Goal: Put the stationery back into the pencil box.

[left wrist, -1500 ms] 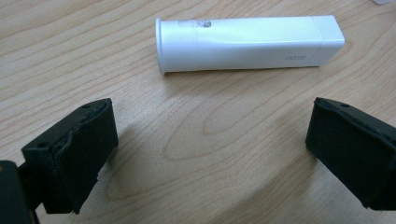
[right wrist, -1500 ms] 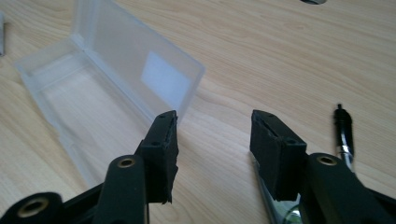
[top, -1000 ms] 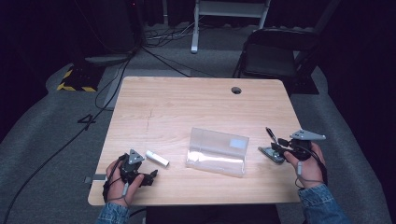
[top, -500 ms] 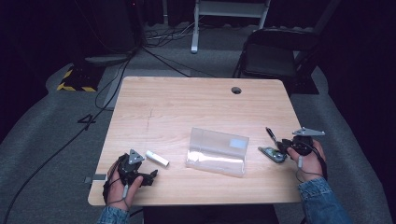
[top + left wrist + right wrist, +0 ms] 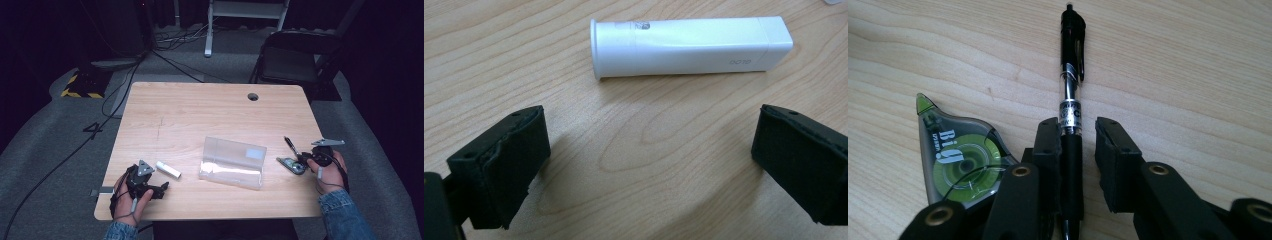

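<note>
Jaws of the right gripper (image 5: 1075, 150) stand a little apart around the grip of a black pen (image 5: 1072, 95); one jaw lies against the barrel while a narrow gap shows on the other side, so whether the pen is actually pinched cannot be told. Pen and gripper (image 5: 306, 161) sit near the right edge of the tabletop (image 5: 200, 110), and the pen (image 5: 291, 146) points away toward the far edge. Just beside it lies a green correction tape dispenser (image 5: 955, 155), touching that gripper's outer jaw. Near the front left corner, the left gripper (image 5: 159, 187) rests with its jaws spread wide and holding nothing; a white tube (image 5: 689, 46) lies flat just beyond them. A clear plastic case (image 5: 232, 162) sits between the two hands, near the front edge.
</note>
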Tool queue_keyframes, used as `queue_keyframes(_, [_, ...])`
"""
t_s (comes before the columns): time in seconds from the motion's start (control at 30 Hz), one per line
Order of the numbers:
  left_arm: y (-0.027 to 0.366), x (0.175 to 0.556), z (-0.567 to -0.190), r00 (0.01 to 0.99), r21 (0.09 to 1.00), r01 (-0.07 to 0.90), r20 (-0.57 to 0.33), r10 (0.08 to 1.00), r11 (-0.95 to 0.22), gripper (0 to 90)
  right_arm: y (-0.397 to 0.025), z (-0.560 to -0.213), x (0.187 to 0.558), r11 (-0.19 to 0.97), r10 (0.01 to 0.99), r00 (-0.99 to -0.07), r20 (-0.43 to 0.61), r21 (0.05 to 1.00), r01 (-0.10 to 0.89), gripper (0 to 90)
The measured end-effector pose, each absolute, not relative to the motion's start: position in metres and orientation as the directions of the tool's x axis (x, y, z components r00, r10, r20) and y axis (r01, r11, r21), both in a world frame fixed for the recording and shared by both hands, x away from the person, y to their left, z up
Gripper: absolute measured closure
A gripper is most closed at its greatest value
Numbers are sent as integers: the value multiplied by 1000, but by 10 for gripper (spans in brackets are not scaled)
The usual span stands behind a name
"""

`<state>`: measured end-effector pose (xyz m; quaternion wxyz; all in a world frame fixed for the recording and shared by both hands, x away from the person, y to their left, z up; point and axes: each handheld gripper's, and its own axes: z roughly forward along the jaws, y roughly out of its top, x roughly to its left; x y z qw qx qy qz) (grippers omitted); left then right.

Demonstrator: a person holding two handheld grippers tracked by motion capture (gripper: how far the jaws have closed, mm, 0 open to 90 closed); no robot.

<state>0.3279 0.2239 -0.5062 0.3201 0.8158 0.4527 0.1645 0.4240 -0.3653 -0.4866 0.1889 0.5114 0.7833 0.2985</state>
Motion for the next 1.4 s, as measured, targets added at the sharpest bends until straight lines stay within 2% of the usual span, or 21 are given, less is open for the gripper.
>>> queue_keyframes(0.33, [224, 328, -506, 536, 671, 634, -21, 844, -385, 26, -367, -487, 425, 303, 914, -406, 4, 659, 689, 798])
queue_keyframes(0.43, [224, 328, -506, 536, 671, 633, -21, 844, -385, 26, -367, -486, 425, 320, 915, -402, -27, 654, 685, 799])
queue_keyframes(0.9, [223, 329, -506, 539, 667, 635, -20, 842, -391, 11, -367, -465, 413, 294, 914, -405, -20, 721, 627, 800])
queue_keyframes(1.4, [223, 329, -507, 538, 667, 638, -28, 842, -385, 5, -350, -429, 391, 303, 874, -486, -13, 796, 523, 800])
